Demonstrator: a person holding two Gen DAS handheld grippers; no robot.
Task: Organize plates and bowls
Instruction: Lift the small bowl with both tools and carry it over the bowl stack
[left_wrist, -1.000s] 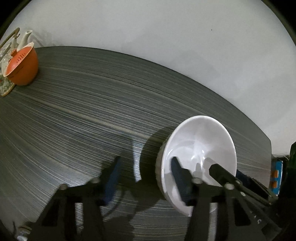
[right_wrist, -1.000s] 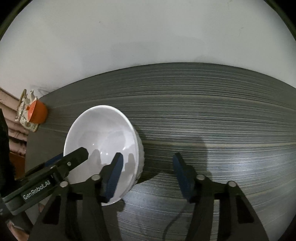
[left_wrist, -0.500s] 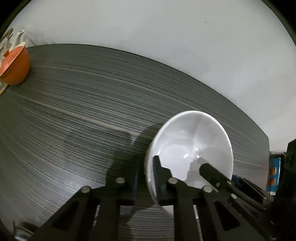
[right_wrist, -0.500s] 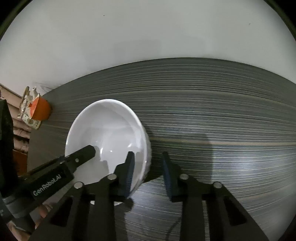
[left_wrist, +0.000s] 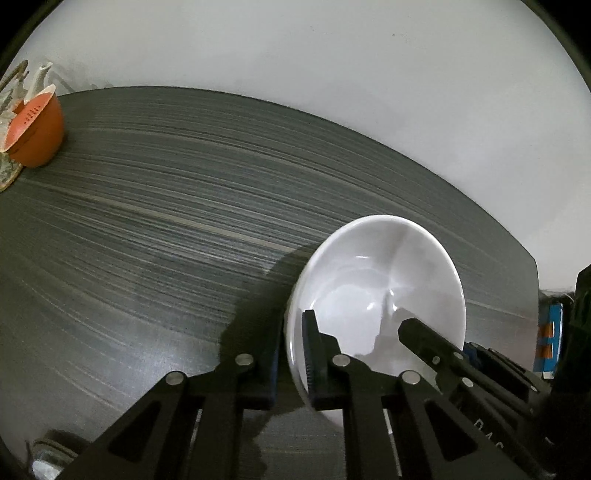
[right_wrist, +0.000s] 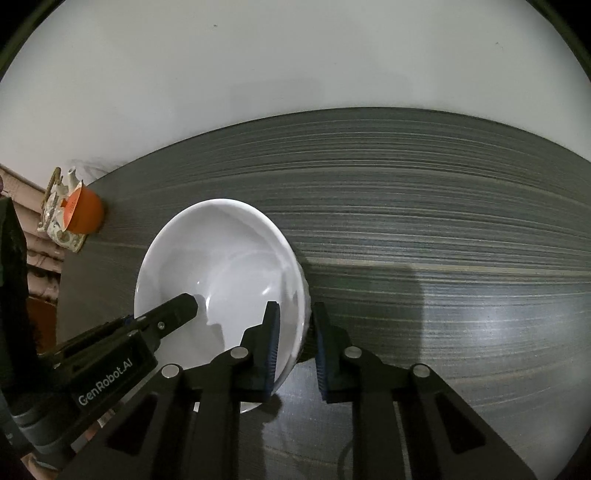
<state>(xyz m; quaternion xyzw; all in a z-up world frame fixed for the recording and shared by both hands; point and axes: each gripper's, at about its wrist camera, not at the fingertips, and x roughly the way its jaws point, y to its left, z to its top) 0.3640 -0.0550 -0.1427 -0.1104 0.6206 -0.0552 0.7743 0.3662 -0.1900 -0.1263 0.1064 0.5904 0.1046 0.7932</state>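
Dark striped tabletop (right_wrist: 424, 229), white wall (right_wrist: 295, 66) behind: both grippers pinch one white bowl (right_wrist: 221, 266).
Nearest, L view: left gripper (left_wrist: 291, 354) at 6 o'clock, clamped on bowl's left rim, one pad inside, other outside (jaws just closed in on it). R view: right gripper (right_wrist: 295, 350) at 6 o'clock, jaws just closed, gripping the opposite rim, inner pad in the bowl, outer pad vs. its outside wall. Bowl sits btwn both tools, at 4 o'clock in L view, 8 o'clock in R view; whether it's lifted off the table, can't tell. Farther off, orange strainer cup (left_wrist: 35, 134) at 10 o'clock by the table's far corner, touching a patterned ceramic piece (right_wrist: 59, 221).
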